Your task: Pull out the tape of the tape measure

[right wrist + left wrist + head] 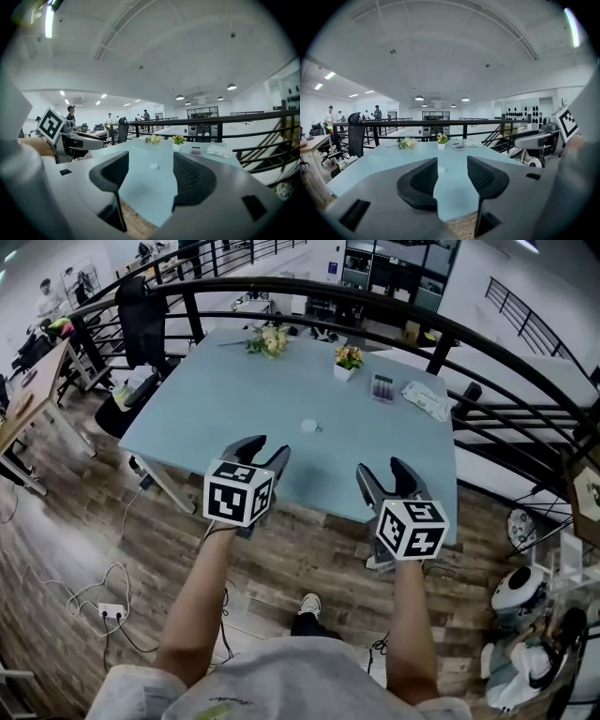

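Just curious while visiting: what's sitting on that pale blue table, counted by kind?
Flower arrangements: 2, a loose bouquet and a potted posy
Tape measure, apparently, a small white disc: 1
Small dark rectangular item: 1
Crumpled white wrapper: 1
Total: 5

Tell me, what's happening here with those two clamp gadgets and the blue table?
A person stands at the near edge of a light blue table, holding a two-jaw tool in each hand. The left gripper and the right gripper both have their jaws apart with nothing between them. A small white round thing, probably the tape measure, lies untouched near the table's middle, ahead of both grippers. No tape has been pulled out yet.
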### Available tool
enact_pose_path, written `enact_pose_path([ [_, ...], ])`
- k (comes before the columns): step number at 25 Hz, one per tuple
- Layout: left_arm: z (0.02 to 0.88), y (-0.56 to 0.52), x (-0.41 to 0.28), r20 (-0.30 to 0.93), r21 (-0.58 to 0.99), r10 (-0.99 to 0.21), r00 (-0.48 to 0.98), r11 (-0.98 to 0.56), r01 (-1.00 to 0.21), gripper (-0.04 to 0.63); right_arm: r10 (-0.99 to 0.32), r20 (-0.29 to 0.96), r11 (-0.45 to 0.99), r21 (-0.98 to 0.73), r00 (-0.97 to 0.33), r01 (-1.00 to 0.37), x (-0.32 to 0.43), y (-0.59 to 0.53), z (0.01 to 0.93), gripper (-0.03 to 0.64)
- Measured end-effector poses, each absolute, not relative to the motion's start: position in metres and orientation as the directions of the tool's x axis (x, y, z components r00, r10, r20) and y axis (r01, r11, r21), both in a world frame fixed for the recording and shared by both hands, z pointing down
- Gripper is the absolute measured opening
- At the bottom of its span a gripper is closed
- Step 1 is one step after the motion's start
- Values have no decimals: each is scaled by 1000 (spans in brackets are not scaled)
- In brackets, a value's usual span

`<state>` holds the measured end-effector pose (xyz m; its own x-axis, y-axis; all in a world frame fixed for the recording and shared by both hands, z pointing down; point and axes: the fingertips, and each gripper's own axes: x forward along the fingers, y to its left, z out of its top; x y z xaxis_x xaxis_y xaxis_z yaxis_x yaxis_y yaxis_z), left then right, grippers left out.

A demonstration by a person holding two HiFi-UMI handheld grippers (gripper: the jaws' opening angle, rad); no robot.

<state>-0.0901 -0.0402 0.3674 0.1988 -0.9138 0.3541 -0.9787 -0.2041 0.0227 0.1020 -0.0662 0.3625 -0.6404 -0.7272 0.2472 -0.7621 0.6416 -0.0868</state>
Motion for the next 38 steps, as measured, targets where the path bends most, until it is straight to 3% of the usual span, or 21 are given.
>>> enact_pose_path([
  [17,369,-146,-70,371,5,-913,169,-181,-984,196,-697,258,668,-102,-669,-737,115,-177,370,279],
  [38,392,-200,-87,413,-45,-889,198,-237,-970,196,-682,257,673,-147,-685,-725,82,-224,395,279],
])
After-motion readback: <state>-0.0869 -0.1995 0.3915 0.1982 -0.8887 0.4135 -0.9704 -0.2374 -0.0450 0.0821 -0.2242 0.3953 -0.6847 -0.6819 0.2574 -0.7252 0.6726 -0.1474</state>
